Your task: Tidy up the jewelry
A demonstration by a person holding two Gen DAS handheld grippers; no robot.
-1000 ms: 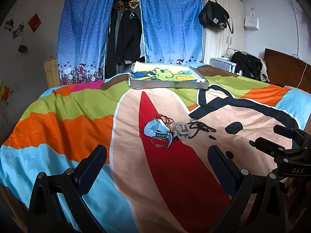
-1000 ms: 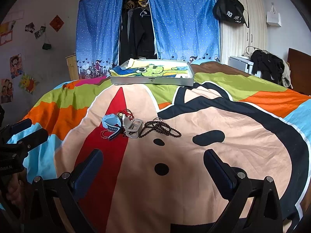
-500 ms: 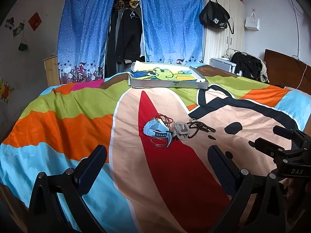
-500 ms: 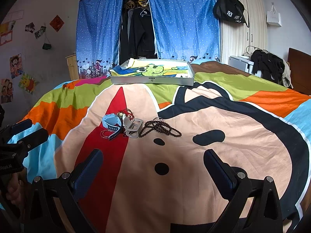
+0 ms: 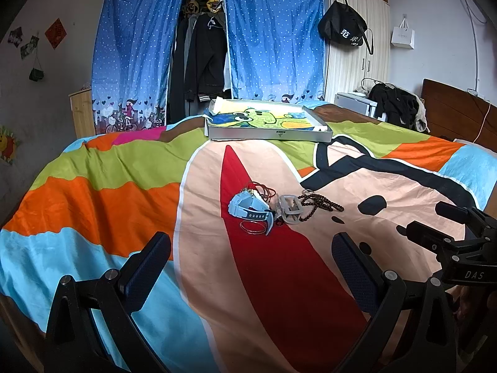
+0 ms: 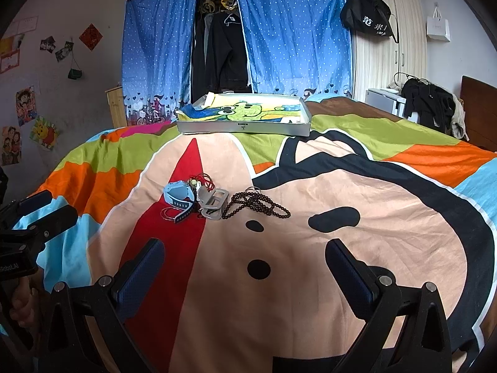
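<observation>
Left hand-held gripper (image 5: 250, 264): spread wide, empty, poised low over the bedspread (image 5: 93, 205), short of the jewelry. Right hand-held gripper (image 6: 245, 265): likewise wide apart, nothing between the pads, well short of the pile.

Location of the items: one tangled cluster near the middle of the bed, resting on the red wedge of the print and the peach area beside it. Contents, left to right:
- blue watch (image 5: 247, 206), strap curled, lying over thin red bangles (image 5: 253, 227);
- red cord (image 5: 267, 190) behind the watch;
- grey buckle-like piece (image 5: 289, 209), touching the watch strap;
- dark bead strand (image 6: 259, 205), loosely heaped, touching the grey piece.

Probable destination: shallow grey tray (image 5: 270, 135) at the far edge of the bed, well apart from the cluster, lined with a cartoon-print cloth.

Handling notes (judgement only):
- All items likely light. Soft bedding underneath, so expect sinking under downward pressure.
- Bead strand: limp, no stiffness; pinch across a bunched section, not a single loop, to limit trailing and snagging on the grey piece.
- Watch: semi-stiff; grip across the curled strap or case sides.
- Bangles: thin, probably slippery and flat against the cloth; lift the watch off first.
- Cord: soft, prone to tangling with the neighbours; separate slowly.
</observation>
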